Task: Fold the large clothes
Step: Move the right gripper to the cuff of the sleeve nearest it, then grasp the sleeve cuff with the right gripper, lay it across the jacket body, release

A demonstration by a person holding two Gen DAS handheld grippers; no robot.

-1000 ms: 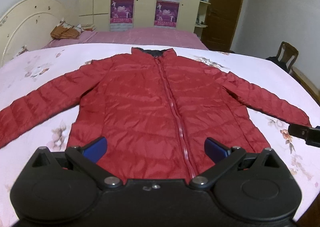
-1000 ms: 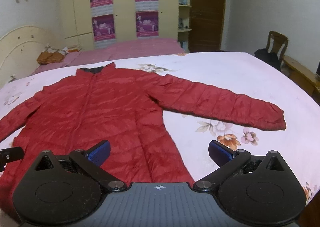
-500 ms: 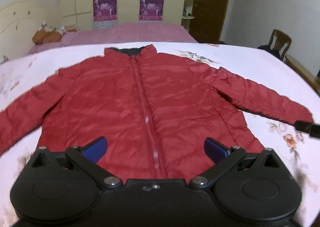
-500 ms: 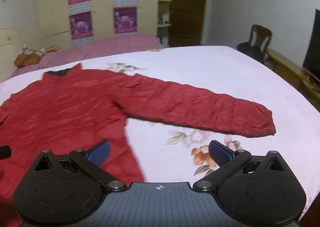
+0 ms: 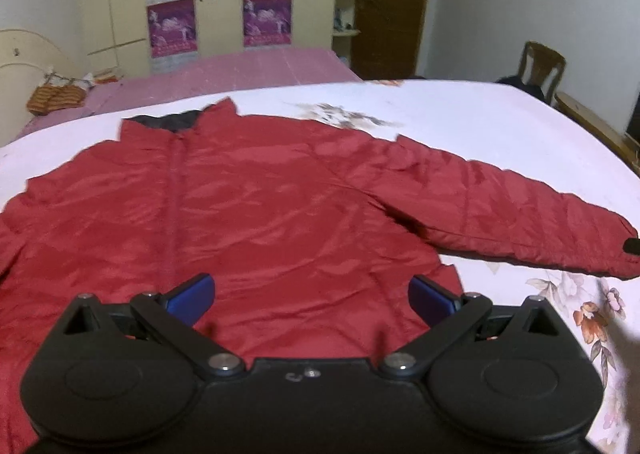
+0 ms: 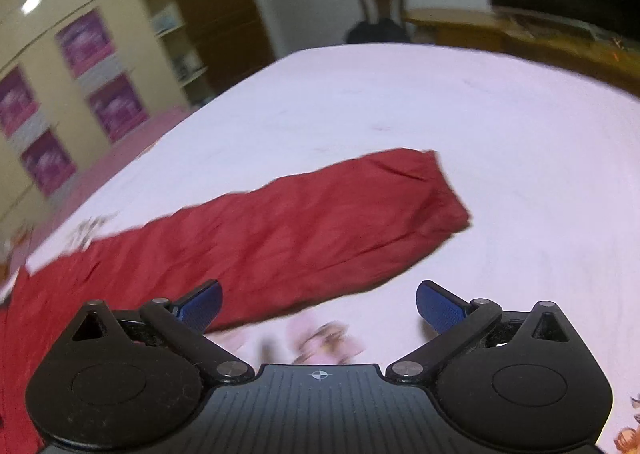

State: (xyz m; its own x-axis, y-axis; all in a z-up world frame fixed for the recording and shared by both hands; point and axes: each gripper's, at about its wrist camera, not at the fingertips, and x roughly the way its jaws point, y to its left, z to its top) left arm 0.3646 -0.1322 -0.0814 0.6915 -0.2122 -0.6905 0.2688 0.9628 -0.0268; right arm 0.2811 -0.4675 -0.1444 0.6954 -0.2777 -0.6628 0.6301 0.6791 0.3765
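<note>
Red jacket (image 5: 280, 214) lies flat on the bed (image 5: 500, 126); left claw (image 5: 312, 294) above its hem, right claw (image 6: 318, 304) near its sleeve (image 6: 320, 226), both spread wide, empty.

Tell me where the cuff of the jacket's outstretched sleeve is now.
In the right wrist view the cuff lies flat on the floral bedsheet, ahead of the open right gripper, slightly right of centre.

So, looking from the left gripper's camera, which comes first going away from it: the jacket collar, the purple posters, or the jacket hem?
1. Jacket hem, right between the fingers of the left gripper.
2. Jacket collar, farther up the bed, left of centre.
3. Purple posters, on the wardrobe at the far wall.
</note>
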